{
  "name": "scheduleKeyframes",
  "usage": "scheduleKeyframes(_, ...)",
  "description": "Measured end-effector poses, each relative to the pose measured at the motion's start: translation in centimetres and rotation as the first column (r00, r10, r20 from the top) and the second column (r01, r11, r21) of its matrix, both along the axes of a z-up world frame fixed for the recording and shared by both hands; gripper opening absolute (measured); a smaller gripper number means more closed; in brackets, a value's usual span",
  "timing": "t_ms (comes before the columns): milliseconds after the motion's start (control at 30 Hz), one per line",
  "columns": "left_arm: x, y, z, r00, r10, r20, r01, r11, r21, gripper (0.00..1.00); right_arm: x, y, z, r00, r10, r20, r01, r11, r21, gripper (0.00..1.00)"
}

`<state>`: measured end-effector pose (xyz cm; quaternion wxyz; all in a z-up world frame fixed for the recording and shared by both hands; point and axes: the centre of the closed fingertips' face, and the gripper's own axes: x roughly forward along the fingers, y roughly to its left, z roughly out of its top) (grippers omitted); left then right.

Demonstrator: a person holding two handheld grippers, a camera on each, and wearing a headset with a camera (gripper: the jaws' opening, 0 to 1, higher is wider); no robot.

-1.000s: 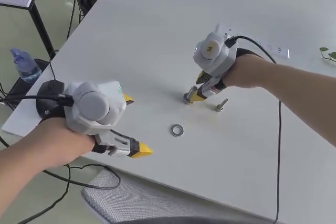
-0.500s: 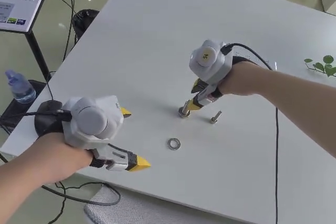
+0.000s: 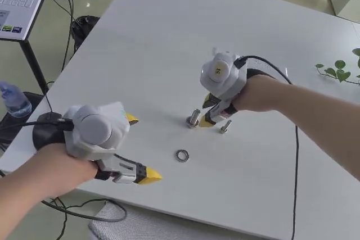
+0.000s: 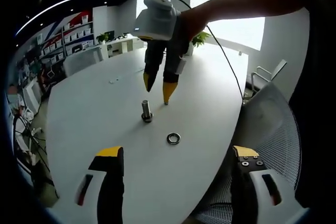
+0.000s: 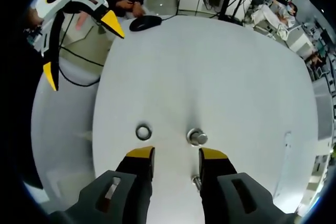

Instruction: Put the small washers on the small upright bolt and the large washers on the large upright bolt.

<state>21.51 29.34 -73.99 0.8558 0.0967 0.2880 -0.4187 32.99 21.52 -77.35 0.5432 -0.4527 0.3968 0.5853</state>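
- Washer (image 3: 181, 155) of bright metal: a flat round ring, lying on the bare tabletop, touched by neither gripper.
- Right gripper (image 5: 177, 154): dark fingers (image 5: 140, 156) with smooth yellow wedge tips, spread moderately apart, nothing between them, pointing down at the table.
- Just ahead of its right tip, the large bolt (image 5: 197, 137): grey metal, standing upright on its broad base, threaded stem up. Contact between tip and bolt not clear.
- At the inner edge of that same finger, the small bolt (image 5: 195, 181): thin, grey, partly hidden. Whether it touches the finger cannot be told.
- Ahead of the left tip, near it but apart, the washer.
- Left gripper (image 4: 176, 153): same yellow-capped fingers (image 4: 108, 153), spread wide, holding nothing, hanging near the table's near edge, well back from the bolts, the washer lying ahead between the two tips.
- Rounded white plastic housings on both grippers, each in a person's hand; a black cable (image 3: 295, 155) trailing from the right one.
- Table (image 3: 157, 32): smooth, matt white, rounded at the edge.
- Beyond the edge, a grey mesh chair (image 4: 275, 124).
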Motion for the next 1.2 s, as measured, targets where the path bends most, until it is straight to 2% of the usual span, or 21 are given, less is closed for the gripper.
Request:
scheduleKeyframes(33,0.0,0.0,0.0,1.0,0.001,0.0,-0.001,1.0,0.003,0.84,-0.1,-0.1,0.0,1.0,0.001,0.002,-0.001,1.0,0.001,0.35)
scheduleKeyframes(100,-0.1,0.3,-0.4,1.0,-0.012,0.005,0.012,0.999,0.036,0.85,-0.3,-0.2,0.0,1.0,-0.01,-0.005,0.01,1.0,0.012,0.35)
scheduleKeyframes(200,-0.2,0.1,-0.4,1.0,-0.009,0.002,0.009,1.0,0.025,0.86,-0.9,-0.5,-0.5,1.0,-0.018,-0.02,0.018,1.0,0.025,0.35)
scheduleKeyframes(267,0.1,0.2,-0.2,1.0,0.0,0.02,-0.001,1.0,0.028,0.9,-1.2,-0.8,-0.8,1.0,-0.016,-0.023,0.017,1.0,0.024,0.35)
scheduleKeyframes(333,0.0,0.1,-0.2,1.0,-0.003,0.015,0.003,1.0,0.024,0.9,-1.9,-1.2,-1.0,0.999,-0.017,-0.029,0.017,1.0,0.02,0.35)
scheduleKeyframes(400,0.3,0.2,-0.1,1.0,-0.002,0.024,0.001,1.0,0.027,0.91,-2.3,-1.5,-1.1,0.999,-0.015,-0.034,0.016,1.0,0.019,0.35)
scheduleKeyframes(700,0.5,0.2,-0.5,1.0,0.003,0.005,-0.003,1.0,0.016,0.91,-3.4,-2.2,-2.2,0.999,-0.005,-0.046,0.006,1.0,0.014,0.37)
scheduleKeyframes(833,0.2,0.1,-1.1,1.0,-0.008,-0.018,0.008,1.0,0.011,0.92,-4.2,-2.0,-2.8,0.998,-0.008,-0.058,0.009,1.0,0.02,0.37)
scheduleKeyframes(1200,0.3,-0.3,-1.7,1.0,-0.015,-0.013,0.015,1.0,0.011,0.94,-5.1,-0.8,-4.4,0.998,-0.008,-0.057,0.01,0.999,0.039,0.38)
